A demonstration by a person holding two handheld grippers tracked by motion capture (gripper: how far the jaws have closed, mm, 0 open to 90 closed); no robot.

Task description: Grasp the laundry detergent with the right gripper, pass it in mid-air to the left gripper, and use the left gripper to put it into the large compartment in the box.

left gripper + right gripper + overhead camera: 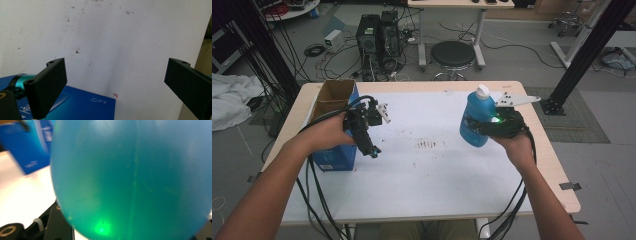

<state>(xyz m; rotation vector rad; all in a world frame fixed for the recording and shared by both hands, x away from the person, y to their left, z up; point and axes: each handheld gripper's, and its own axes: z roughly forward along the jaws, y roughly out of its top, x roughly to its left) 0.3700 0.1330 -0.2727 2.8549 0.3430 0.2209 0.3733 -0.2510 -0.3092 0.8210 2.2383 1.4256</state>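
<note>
**Blue bottle up off the bench in my right claw**

My right claw (486, 124) is clenched on the blue bottle (478, 117), gripping it around the lower body. In the high view the bottle hangs above the right part of the white bench (432, 170), tilted a little, its white cap (482, 90) uppermost and pointing toward the far edge. In the right gripper view the bottle's translucent blue wall (135, 177) sits right against the camera, with a green glow near the bottom, and one black jaw shows at the lower left, pressed to the bottle's side.

My left claw (375, 150) is released, with nothing in it. In the left gripper view its two black jaws stand well apart, with bare, speckled bench top between them. It hovers over the left part of the bench, pointing down and toward me, just beside the blue cardboard box (334, 155) that stands open-topped at the left edge. A corner of that box (85, 105) shows under the left jaw in the left gripper view.

The bottle and the box are well apart, with the stained middle of the bench between them.
</note>
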